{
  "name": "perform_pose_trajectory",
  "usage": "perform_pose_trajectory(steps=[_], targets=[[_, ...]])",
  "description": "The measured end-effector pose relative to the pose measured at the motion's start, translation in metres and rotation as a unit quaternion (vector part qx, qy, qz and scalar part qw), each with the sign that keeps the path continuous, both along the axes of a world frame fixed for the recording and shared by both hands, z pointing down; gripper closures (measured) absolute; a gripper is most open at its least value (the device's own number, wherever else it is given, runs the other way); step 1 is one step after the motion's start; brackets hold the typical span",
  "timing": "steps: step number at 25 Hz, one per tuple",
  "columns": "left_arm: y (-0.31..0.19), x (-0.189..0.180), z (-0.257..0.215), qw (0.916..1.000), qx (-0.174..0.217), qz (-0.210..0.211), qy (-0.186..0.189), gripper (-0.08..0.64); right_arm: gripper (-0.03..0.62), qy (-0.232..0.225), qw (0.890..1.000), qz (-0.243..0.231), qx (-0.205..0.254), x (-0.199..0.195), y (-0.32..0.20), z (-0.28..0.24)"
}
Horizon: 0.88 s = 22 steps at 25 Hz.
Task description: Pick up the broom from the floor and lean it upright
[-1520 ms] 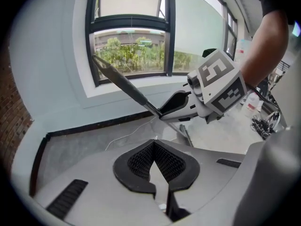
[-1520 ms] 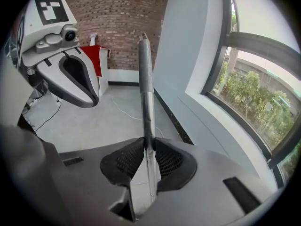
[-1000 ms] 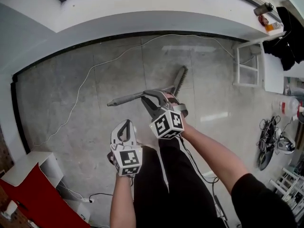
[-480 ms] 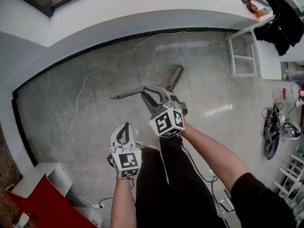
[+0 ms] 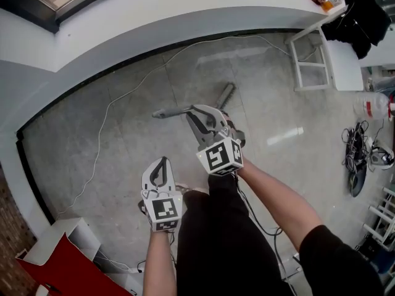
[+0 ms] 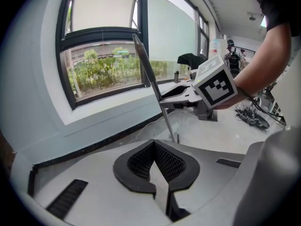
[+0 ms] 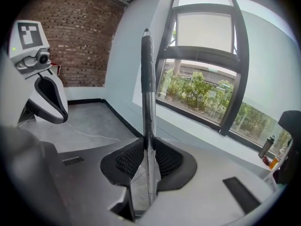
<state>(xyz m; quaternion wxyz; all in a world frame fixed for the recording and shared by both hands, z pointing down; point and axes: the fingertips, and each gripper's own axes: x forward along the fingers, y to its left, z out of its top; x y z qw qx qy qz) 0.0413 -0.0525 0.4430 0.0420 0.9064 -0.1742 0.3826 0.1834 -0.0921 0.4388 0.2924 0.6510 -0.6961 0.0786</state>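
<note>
In the right gripper view, the grey metal broom handle [image 7: 148, 93] stands nearly upright against the window. My right gripper [image 7: 148, 160] is shut on it, with the pads pressed to both sides. The head view shows the same gripper [image 5: 197, 111] holding the handle [image 5: 170, 111], whose free end points left. The broom's head [image 5: 225, 95] stays low near the floor behind it. In the left gripper view the handle [image 6: 155, 86] slants across the window. My left gripper [image 5: 161, 166] hangs lower left of the broom, shut and holding nothing.
A white cable [image 5: 120, 94] trails over the grey tiled floor toward the curved wall under the window. A white frame stool [image 5: 311, 63] stands at the back right, and a tangle of cables [image 5: 358, 162] lies at the right. A red panel [image 5: 62, 270] and a white box [image 5: 58, 239] are at the lower left.
My right gripper has risen and rolled with the broom in it, so the handle stands steeper. The left gripper has drifted slightly and is still shut.
</note>
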Motion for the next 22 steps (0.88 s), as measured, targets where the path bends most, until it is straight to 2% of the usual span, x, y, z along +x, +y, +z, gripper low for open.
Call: perform_pose_trajectory(steps=[10,15,22], targets=[[0.007,0.031,-0.01,0.999,-0.008,0.016,0.041,0.555,0.522,-0.026,0.994,0.088,0.05,0.032,0.035,-0.018],[0.017,0.045,-0.012,0.9981,-0.009,0.04,0.046,0.555,0.522,-0.019,0.988,0.137,0.071,0.05,0.056,-0.029],[0.022,0.049,-0.01,0.9977,-0.012,0.05,0.043,0.555,0.522,-0.011,0.984,0.165,0.071,0.05,0.072,-0.03]])
